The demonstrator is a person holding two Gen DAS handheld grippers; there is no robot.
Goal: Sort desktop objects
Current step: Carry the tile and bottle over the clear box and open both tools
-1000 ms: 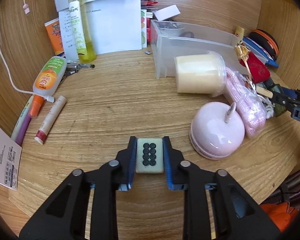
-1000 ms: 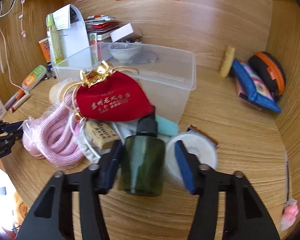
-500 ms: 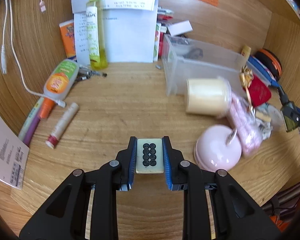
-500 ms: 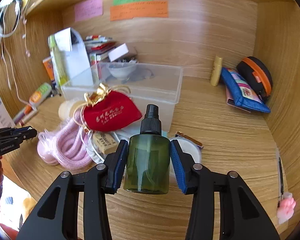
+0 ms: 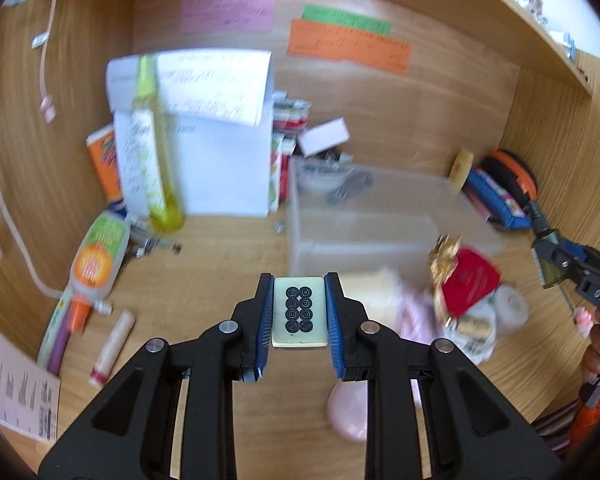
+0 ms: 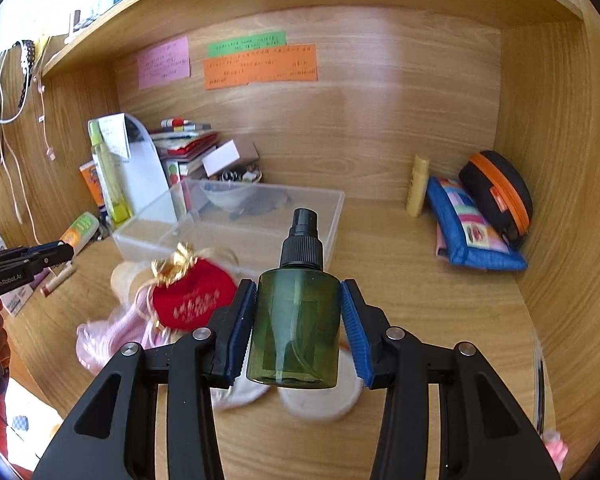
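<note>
Both grippers are closed on a load and held above the desk [image 6: 440, 320]. Left gripper [image 5: 299, 312] pinches a pale tile [image 5: 299, 312] marked with eight rings, its blue pads flat on the tile's long sides. Right gripper [image 6: 298, 330] clamps a green spray bottle [image 6: 296, 328] upright by its body, black nozzle on top.

The clear bin [image 6: 236, 224] at the back looks like the likely drop point, and it already holds a small bowl [image 6: 224, 196]. To do this well, I would bring one item in at a time from above the rim, lower it into a free part of the bin away from the bowl, then ease the jaws apart. The bottle should be kept upright so it does not slip.

In the way, in front of the bin, lies a heap: red pouch [image 6: 194, 300], pink cord [image 6: 112, 330], a cream jar [image 5: 376, 288]. Carrying the loads high over it should avoid snagging. A tall yellow bottle [image 5: 156, 152] and papers [image 5: 216, 140] stand left of the bin; a blue pouch [image 6: 468, 232] and black case [image 6: 496, 196] lie well right.
</note>
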